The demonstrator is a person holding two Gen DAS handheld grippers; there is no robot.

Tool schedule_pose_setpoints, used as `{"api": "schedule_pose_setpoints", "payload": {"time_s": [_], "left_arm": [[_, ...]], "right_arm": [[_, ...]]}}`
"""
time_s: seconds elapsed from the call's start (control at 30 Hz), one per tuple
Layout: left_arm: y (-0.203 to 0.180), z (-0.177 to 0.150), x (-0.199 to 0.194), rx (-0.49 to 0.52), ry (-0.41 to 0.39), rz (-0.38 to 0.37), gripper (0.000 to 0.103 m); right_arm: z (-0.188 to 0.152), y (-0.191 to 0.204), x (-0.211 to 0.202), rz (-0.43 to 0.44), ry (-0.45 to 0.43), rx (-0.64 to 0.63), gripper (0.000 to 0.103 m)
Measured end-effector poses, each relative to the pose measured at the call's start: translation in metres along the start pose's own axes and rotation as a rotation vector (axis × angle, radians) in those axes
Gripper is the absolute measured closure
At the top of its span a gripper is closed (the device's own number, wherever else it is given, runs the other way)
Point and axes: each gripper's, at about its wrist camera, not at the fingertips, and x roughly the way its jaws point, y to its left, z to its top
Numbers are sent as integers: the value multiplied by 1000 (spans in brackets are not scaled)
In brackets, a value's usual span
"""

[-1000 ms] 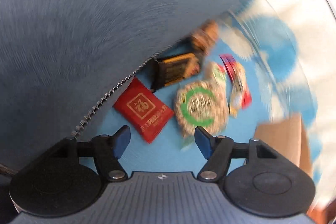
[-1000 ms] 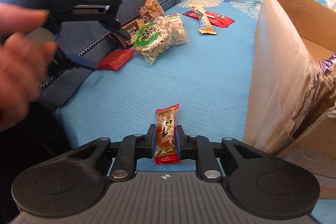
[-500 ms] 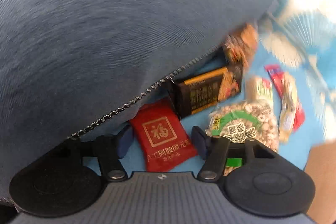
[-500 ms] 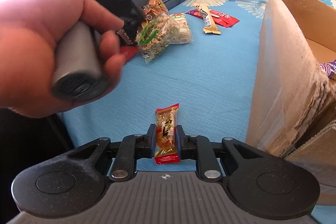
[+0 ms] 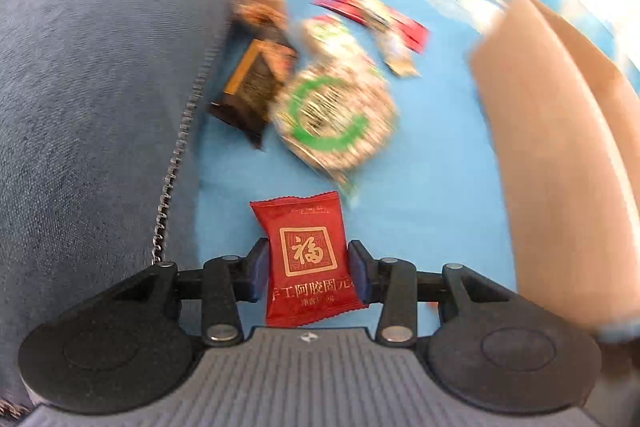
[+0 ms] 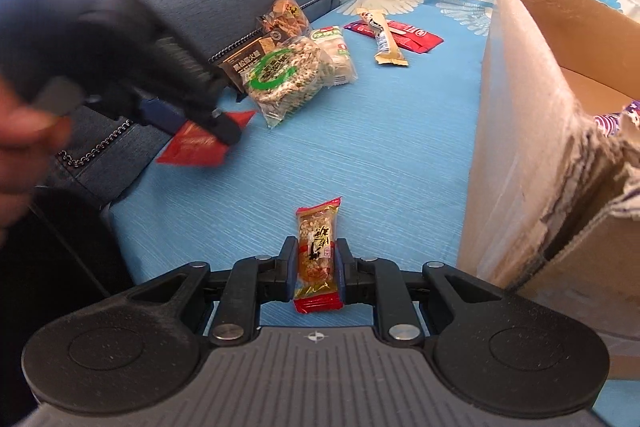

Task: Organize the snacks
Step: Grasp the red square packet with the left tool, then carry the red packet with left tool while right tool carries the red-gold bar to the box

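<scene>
The left gripper [image 5: 307,275] has a flat red foil snack packet with a gold square emblem [image 5: 308,259] between its two blue-padded fingers, and its jaws are closing on it; the pads touch both side edges of the packet, which stands lifted above the light blue sofa cover [image 5: 432,211]. Ahead of this gripper lies a cluster of snacks: a round clear bag of puffed grains with a green ring label [image 5: 334,115], a dark brown bar wrapper with a gold edge [image 5: 254,87] just to its left beside the grey-blue fabric cushion [image 5: 92,67], and a red wrapper [image 5: 372,17] further away. These are blurred, so their exact overlap is hard to read. To the right of the left gripper rises the brown cardboard box [image 5: 560,155]. The right gripper [image 6: 316,267] is clamped narrowly on a small clear bar packet with red ends and a nut filling [image 6: 317,251], holding it by its long sides above the blue cover. The open cardboard box stands just to the right of this gripper, and the person's hand [image 6: 20,131] is at far left.
</scene>
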Motion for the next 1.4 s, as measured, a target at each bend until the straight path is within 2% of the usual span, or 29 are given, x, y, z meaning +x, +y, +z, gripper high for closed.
{"api": "schedule_pose_setpoints", "payload": {"time_s": [0.1, 0.2, 0.3, 0.4, 0.5, 0.6, 0.67, 0.83, 0.97, 1.1, 1.23, 1.4], "left_arm": [[15, -3, 6, -60, 34, -76, 54], [15, -7, 10, -137, 38, -62, 54], [-5, -8, 8, -43, 31, -25, 43], [-13, -3, 20, 25, 35, 6, 42], [-16, -2, 28, 35, 42, 15, 43], [-16, -1, 31, 38, 41, 13, 46], [-16, -2, 29, 43, 38, 12, 54], [-19, -3, 27, 49, 25, 18, 59], [-18, -4, 22, 43, 1, -5, 66], [-17, -5, 19, 37, -1, -10, 67], [-20, -4, 23, 47, 21, -9, 65], [-25, -4, 27, 89, 32, 5, 53]], "right_arm": [[0, -1, 0, 0, -1, 9, 83], [0, 0, -1, 0, -6, 9, 83], [-1, 1, -1, 0, -7, 0, 82], [-1, 1, -1, -1, -7, -8, 82], [-2, 3, -1, -7, -9, -14, 82], [-3, 6, -1, -17, -14, -28, 82], [-3, 7, 0, -21, -15, -40, 82], [-4, 11, -1, -28, -25, -63, 84], [-3, 11, -8, -42, -70, -53, 84], [-2, 9, -11, -38, -77, -43, 84], [-6, 7, -6, -41, -26, -44, 84], [-6, 10, -4, -43, -25, -47, 83]]}}
